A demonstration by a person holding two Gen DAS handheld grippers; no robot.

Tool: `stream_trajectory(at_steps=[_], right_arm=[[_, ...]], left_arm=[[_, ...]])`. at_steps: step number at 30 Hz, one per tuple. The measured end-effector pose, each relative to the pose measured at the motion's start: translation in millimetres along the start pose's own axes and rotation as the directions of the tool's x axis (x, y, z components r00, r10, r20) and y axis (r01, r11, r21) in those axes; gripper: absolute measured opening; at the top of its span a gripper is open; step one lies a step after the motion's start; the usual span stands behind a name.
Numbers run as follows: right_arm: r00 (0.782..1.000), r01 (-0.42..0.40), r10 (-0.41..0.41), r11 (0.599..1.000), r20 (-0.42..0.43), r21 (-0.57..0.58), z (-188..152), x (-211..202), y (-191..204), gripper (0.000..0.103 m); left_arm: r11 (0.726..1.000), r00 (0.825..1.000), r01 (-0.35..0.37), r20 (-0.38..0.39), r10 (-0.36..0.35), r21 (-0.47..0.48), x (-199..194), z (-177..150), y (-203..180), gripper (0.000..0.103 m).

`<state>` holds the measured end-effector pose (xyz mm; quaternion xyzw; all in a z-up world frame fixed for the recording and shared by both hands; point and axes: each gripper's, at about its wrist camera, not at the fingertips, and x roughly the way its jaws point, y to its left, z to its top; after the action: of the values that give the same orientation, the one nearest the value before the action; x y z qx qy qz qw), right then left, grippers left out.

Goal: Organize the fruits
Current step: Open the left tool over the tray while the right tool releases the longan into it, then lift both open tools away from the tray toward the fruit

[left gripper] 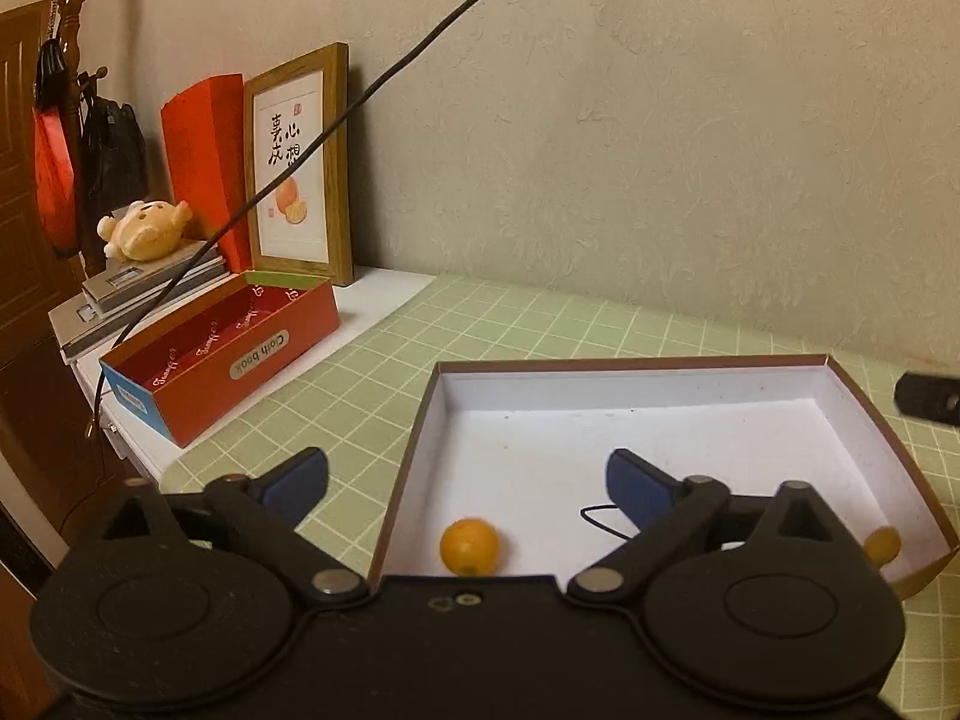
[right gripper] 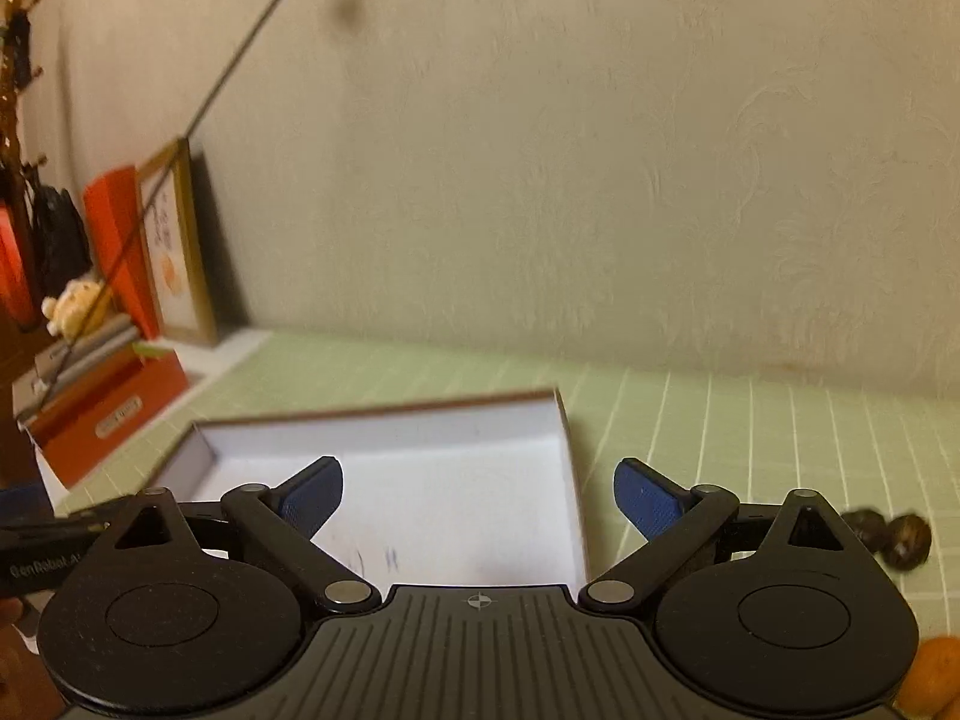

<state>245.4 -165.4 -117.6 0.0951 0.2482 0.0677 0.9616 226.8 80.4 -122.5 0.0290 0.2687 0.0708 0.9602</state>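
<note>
L gripper [left gripper: 467, 476]: fingers wide, nothing held, low centre of frame over box.
R gripper [right gripper: 478, 497]: fingers wide, nothing held.
Small round orange fruit [left gripper: 469, 546]: lay inside shallow white-lined cardboard box [left gripper: 630, 381], near front-left wall.
2nd small yellow-orange fruit [left gripper: 882, 543]: box's lower-right corner.
Box: sat on green grid-patterned tabletop [left gripper: 372, 372].
Dark brown round fruits [right gripper: 900, 537]: right edge, on tabletop, blurred.
</note>
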Motion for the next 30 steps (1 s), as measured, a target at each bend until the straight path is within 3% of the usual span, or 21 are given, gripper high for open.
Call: stream_trajectory(at_steps=[3, 13, 17, 30], right_arm=[[1.000, 0.005, -0.006, 1.000, 0.029, 0.023, 2, -7, -4, 0.097], [1.000, 0.020, -0.020, 0.999, 0.001, 0.043, 2, -4, -9, 0.097], [1.000, 0.028, -0.028, 0.998, 0.000, 0.053, 2, -4, -11, 0.103], [0.998, 0.058, -0.061, 0.994, 0.033, 0.090, 5, -21, -22, 0.103]], left_arm=[[1.000, 1.000, -0.007, 0.004, 0.007, -0.015, -1, 3, 4, 0.096], [1.000, 1.000, -0.010, 0.011, 0.010, 0.002, -2, 5, 1, 0.097], [1.000, 1.000, -0.012, 0.013, 0.012, 0.004, -3, 5, 2, 0.097], [0.998, 0.997, -0.011, 0.072, 0.007, 0.054, -19, 6, -11, 0.097]])
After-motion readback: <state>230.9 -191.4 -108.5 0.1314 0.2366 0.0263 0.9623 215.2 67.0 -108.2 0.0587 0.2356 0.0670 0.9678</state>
